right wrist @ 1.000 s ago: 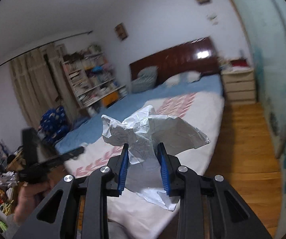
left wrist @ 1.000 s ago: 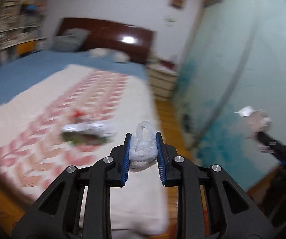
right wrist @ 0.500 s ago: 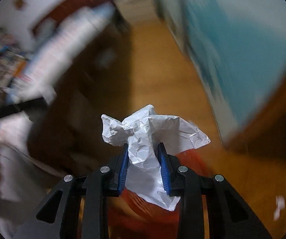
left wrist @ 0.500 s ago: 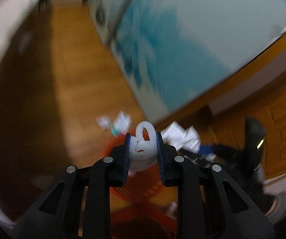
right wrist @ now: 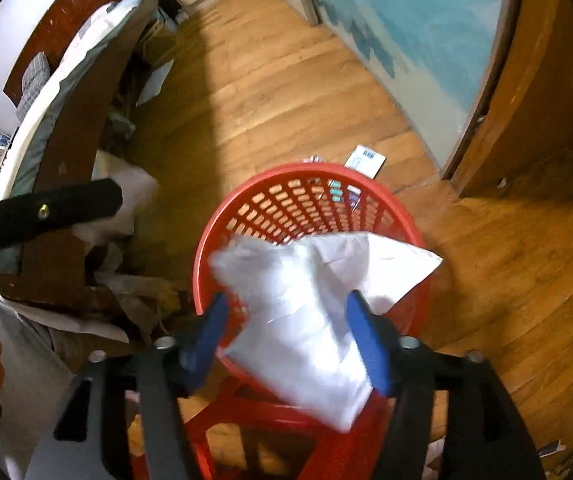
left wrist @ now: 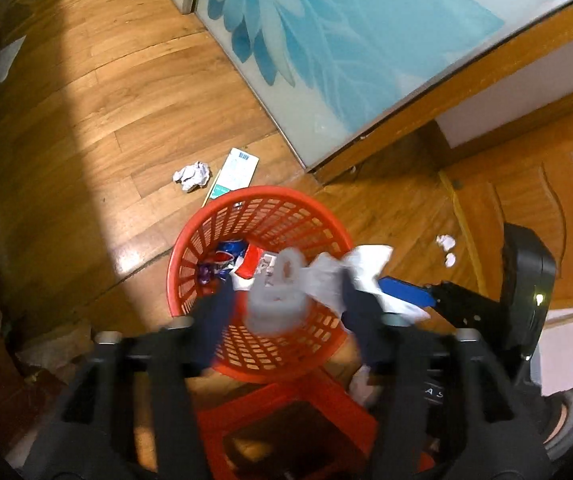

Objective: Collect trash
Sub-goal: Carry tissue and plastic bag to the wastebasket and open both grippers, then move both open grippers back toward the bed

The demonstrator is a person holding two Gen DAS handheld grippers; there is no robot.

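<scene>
A red mesh trash basket (left wrist: 222, 224) stands on the wood floor, with wrappers inside; it also shows in the right wrist view (right wrist: 310, 184). My left gripper (left wrist: 284, 300) is open above it, and a white twisted tissue (left wrist: 278, 296) is blurred between the spread jaws, loose. My right gripper (right wrist: 288, 328) is open too, over the basket's near rim. A crumpled white paper sheet (right wrist: 314, 312) is blurred between its jaws, apart from both pads. The same paper (left wrist: 366, 264) and the right gripper's blue pad (left wrist: 406, 292) show in the left wrist view.
A paper ball (left wrist: 191, 175) and a flat carton (left wrist: 236, 172) lie on the floor beyond the basket. Small white scraps (left wrist: 446, 244) lie at the right. A red stool (left wrist: 286, 420) sits below the grippers. The bed frame (right wrist: 70, 128) is at left, a blue glass door (left wrist: 326, 40) behind.
Both grippers swung from the bed down over the red basket. Both have opened, and the tissue and the paper sheet have come loose between the jaws.
</scene>
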